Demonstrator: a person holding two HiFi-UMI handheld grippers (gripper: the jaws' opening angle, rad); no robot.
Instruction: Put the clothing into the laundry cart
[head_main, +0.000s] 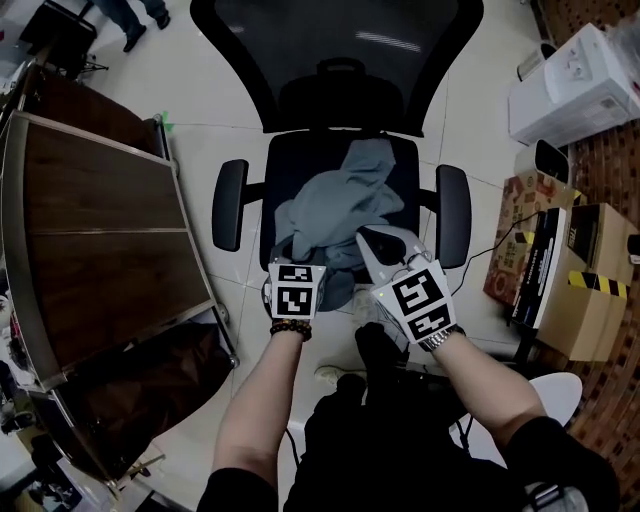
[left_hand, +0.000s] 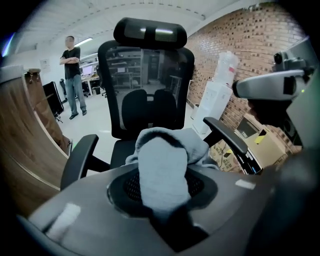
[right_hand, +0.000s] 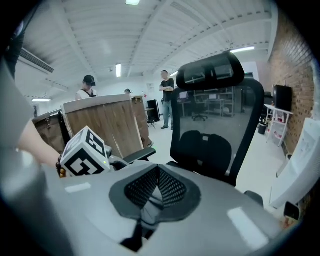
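Plainly, grips a thick fold of the grey clothing (left_hand: 162, 165) in the left gripper (left_hand: 162, 192), jaws held narrowly apart by the cloth pressed between the pads. Holds the right gripper (right_hand: 157, 189) with jaws closed pad to pad, tip over the front right corner of the seat in the head view (no telling whether any cloth is pinched there). Shows the rest of the clothing heaped on the seat of the black office chair (head_main: 338, 95), spread from the middle toward the front edge. Sets both grippers side by side at that front edge, near each other. Has the wood-panelled cart (head_main: 100, 230) to the left of the chair, near the left armrest (head_main: 229, 205) and apart from the clothing. Shows cardboard boxes (head_main: 590, 280) and a white water dispenser (head_main: 575, 75) off to the chair's right, and a person (left_hand: 72, 75) with folded arms far behind it.
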